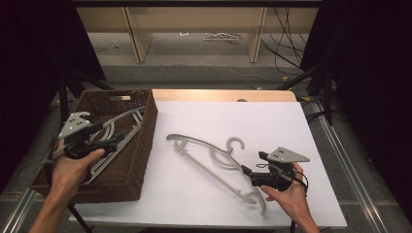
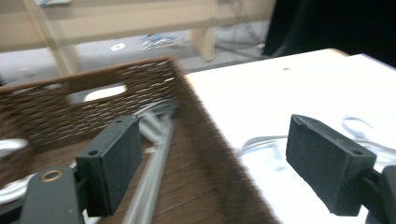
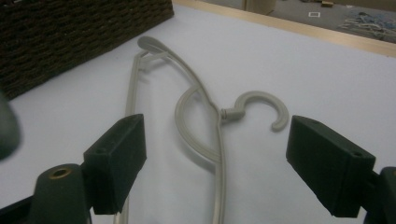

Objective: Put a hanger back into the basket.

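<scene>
A grey plastic hanger (image 1: pixel 201 145) lies flat on the white table top (image 1: pixel 272 121), its hook (image 3: pixel 261 106) pointing to the far side. My right gripper (image 1: pixel 253 165) is open near the hanger's right end, with the hanger (image 3: pixel 198 105) ahead of its jaws and running between them (image 3: pixel 215 170). A brown woven basket (image 1: pixel 149 127) at the left holds several grey hangers (image 1: pixel 116 122). My left gripper (image 1: pixel 121 138) hovers open above the basket, nothing between its jaws (image 2: pixel 210 158). A hanger (image 2: pixel 156 163) lies in the basket (image 2: pixel 93 91) below it.
The basket stands on the table's left edge. Beyond the table's far wooden edge (image 1: pixel 223 94) are shelf legs and cables on the floor. Black stands and dark curtains flank both sides.
</scene>
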Motion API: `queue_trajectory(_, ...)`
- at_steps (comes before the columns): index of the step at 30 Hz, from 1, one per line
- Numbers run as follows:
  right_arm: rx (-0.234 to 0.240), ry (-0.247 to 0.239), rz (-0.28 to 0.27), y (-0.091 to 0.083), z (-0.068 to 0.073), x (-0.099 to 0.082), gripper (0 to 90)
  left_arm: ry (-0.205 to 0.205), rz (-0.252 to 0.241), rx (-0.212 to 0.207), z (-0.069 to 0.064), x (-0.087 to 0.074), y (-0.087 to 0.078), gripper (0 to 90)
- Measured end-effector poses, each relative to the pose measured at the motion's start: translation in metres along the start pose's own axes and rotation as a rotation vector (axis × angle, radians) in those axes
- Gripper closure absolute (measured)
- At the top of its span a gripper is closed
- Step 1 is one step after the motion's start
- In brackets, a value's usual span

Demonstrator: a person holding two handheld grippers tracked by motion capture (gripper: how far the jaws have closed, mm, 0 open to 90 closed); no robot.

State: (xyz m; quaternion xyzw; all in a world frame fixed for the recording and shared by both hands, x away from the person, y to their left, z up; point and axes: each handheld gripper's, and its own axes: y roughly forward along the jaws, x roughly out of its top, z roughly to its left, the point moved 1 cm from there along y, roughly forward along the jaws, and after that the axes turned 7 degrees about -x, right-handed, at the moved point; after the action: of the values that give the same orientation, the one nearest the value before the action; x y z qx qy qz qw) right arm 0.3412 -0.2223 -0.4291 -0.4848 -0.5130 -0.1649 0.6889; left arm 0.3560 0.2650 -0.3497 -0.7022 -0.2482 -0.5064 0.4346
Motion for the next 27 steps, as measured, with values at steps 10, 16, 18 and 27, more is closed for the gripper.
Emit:
queue_trajectory(10,0.02,0.019,-0.024,-0.002,0.0,0.0,18.1,0.025,-0.069,-0.174,-0.064,-0.013,0.004,15.8)
queue_trajectory(16,0.02,0.012,-0.072,-0.003,-0.001,0.0,17.8,0.044,-0.088,-0.25,-0.09,-0.031,0.015,15.9)
queue_trajectory(18,0.014,0.011,-0.074,-0.003,0.0,0.0,17.8,0.056,-0.086,-0.272,-0.097,-0.039,0.018,16.0)
queue_trajectory(27,0.019,0.0,-0.066,-0.004,0.0,-0.001,17.8,0.089,-0.079,-0.33,-0.112,-0.073,0.027,15.9)
